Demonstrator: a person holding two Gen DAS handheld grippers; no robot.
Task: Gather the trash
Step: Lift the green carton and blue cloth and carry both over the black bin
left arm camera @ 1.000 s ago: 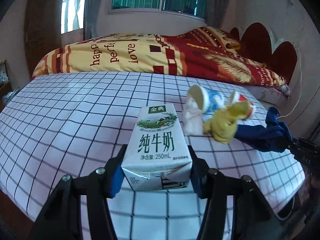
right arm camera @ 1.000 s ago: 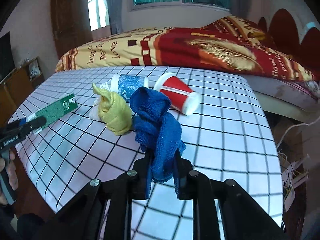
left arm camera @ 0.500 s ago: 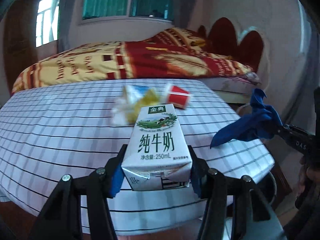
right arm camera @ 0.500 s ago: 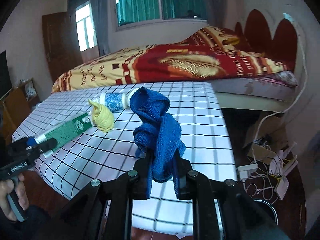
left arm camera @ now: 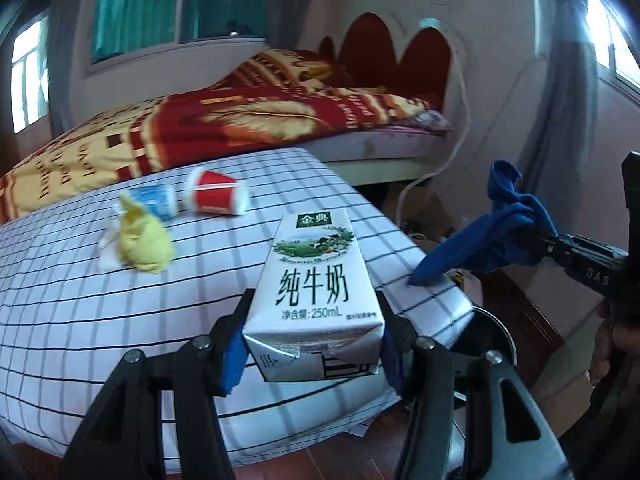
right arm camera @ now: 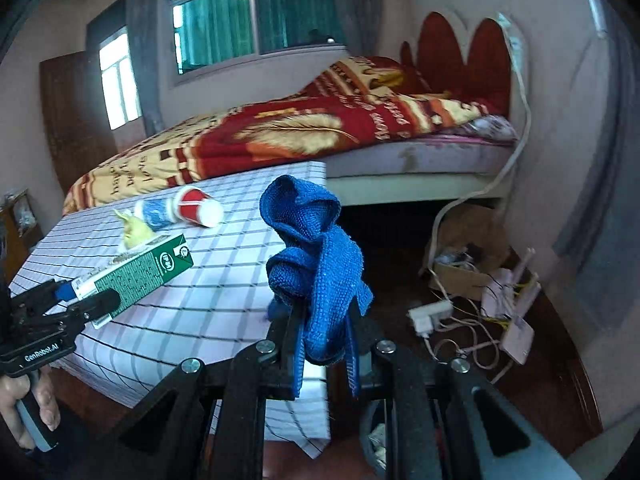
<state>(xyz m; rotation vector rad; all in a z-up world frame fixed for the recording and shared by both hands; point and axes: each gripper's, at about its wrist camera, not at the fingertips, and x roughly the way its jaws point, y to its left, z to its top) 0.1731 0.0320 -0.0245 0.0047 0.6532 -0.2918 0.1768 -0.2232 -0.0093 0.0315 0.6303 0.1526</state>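
My left gripper [left arm camera: 314, 344] is shut on a white and green milk carton [left arm camera: 316, 292], held above the near corner of the checked table [left arm camera: 120, 312]; it also shows in the right wrist view [right arm camera: 140, 276]. My right gripper [right arm camera: 320, 332] is shut on a blue cloth [right arm camera: 316, 264], held in the air past the table's right edge; the cloth shows in the left wrist view [left arm camera: 496, 232]. A red paper cup [left arm camera: 216, 197], a blue paper cup [left arm camera: 158, 200] and a yellow cloth ball [left arm camera: 146, 242] lie on the table.
A dark round bin [right arm camera: 376, 444] stands on the floor below the table's corner. A bed with a red and yellow quilt [right arm camera: 312, 132] lies behind the table. A cardboard box [right arm camera: 468, 264], a power strip and cables [right arm camera: 432, 316] lie on the floor at right.
Both grippers have pulled back and swung right, off the table's right corner, with the carton and the blue cloth still held. The bin has come into view below.
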